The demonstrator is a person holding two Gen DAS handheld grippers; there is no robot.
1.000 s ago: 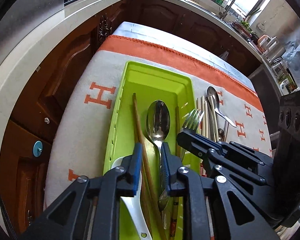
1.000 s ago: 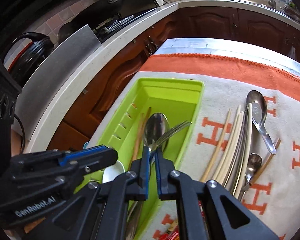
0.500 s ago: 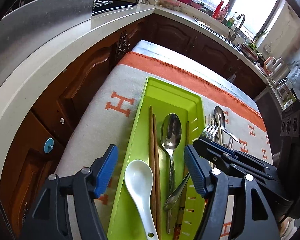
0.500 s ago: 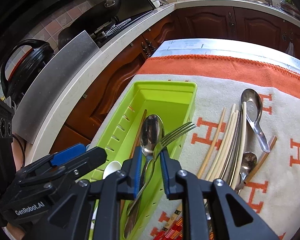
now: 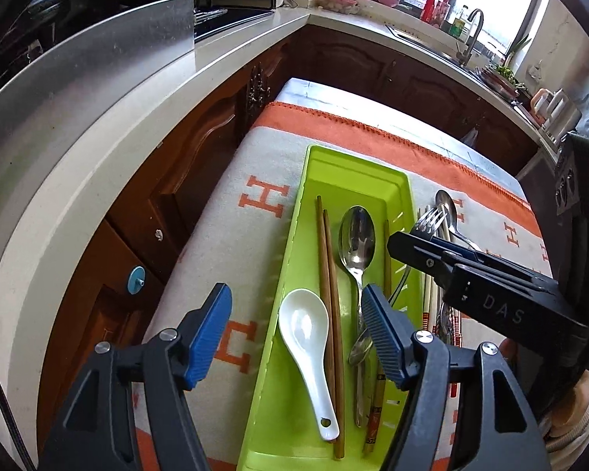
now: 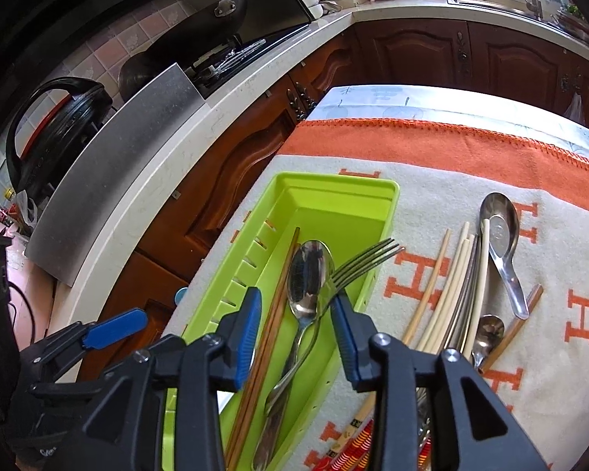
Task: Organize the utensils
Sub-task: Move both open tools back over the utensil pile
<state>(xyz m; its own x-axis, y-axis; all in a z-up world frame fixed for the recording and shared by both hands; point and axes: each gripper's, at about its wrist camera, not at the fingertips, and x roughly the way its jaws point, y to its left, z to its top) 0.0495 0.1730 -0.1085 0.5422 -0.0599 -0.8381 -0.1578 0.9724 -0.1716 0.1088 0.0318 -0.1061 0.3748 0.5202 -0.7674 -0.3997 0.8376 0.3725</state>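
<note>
Left wrist view: left gripper (image 5: 296, 310) gapes empty over the green tray (image 5: 400, 186) — inside lie a white spoon (image 5: 304, 329), brown chopsticks (image 5: 328, 274) and a steel spoon (image 5: 357, 241).

Right wrist view: right gripper (image 6: 296, 316) is opening — the fork (image 6: 357, 271), between its pads, leans on the tray's rim; more utensils (image 6: 471, 274) lie on the blanket (image 6: 549, 235).

Spoons (image 5: 356, 243), chopsticks (image 5: 328, 274) in tray (image 5: 353, 165); fork (image 6: 357, 271) seemingly propped on its rim

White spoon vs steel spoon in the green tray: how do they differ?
The white spoon is matte, short and thick-handled; the steel spoon is shiny with a long thin handle. The white spoon lies nearer the camera, left of the brown chopsticks; the steel one lies right of them. Both lie bowl-up, lengthwise in the green tray.
</note>
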